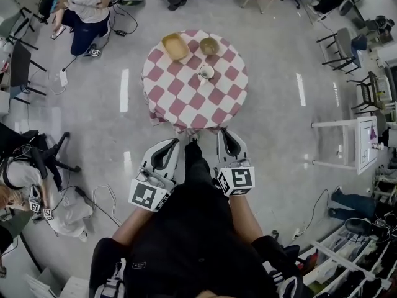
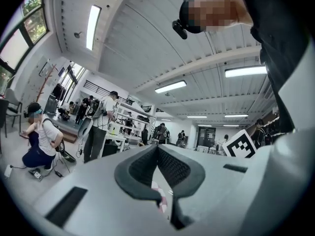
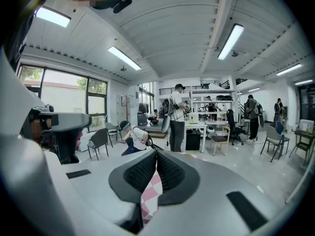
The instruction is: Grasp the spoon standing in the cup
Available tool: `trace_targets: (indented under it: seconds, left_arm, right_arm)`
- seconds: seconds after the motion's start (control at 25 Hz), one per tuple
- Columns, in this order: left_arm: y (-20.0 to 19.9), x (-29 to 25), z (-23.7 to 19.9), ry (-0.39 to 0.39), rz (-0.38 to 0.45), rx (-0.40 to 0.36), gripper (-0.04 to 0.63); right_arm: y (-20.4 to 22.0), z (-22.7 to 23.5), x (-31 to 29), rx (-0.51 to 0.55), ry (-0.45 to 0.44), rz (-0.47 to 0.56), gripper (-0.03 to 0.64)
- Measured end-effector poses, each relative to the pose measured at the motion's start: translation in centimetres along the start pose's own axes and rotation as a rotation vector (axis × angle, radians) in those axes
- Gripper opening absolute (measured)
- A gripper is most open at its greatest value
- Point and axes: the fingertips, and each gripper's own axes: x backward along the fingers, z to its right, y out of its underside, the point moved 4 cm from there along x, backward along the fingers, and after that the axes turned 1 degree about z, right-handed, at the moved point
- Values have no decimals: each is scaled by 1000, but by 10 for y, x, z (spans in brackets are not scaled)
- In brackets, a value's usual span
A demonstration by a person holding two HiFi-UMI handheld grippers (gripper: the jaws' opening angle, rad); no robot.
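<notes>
- Grey left gripper (image 2: 157, 149): jaws closed tip to tip, with nothing between them.
- Right gripper (image 3: 156, 154): jaws also closed and empty. Both are held close to the person's body, just short of the near edge of the round table (image 1: 180, 113).
- Progress: judging from this, the task has not started. No reach has been made and nothing is grasped. What is left is to open 1 gripper, bring it to the cup and close it on the spoon.
- The white cup (image 1: 206, 72) stands near the middle of the checked cloth, well apart from both grippers. The spoon in it is too small to make out.
- Count: 2 grippers, 1 table, 1 cup, 1 yellow-brown bowl (image 1: 209, 46) at the far edge and 1 tan rectangular tray (image 1: 175, 46) just beside that bowl.
</notes>
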Motion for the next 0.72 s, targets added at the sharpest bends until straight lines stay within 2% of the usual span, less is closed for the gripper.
trace_targets:
  seconds: [0.2, 0.44, 0.56, 0.72]
  left_arm:
    - [-7, -75, -22, -33, 3, -7, 9]
    - [-4, -150, -49, -94, -8, -3, 9]
    - [5, -174, -58, -124, -31, 14, 9]
    - [18, -198, -70, -152, -61, 30, 9]
  right_arm:
    - [-6, 47, -64, 7, -45, -67, 28]
    - [32, 89, -152, -19, -99, -208, 34]
    - [62, 100, -187, -30, -121, -292, 124]
    - [99, 114, -226, -44, -115, -380, 145]
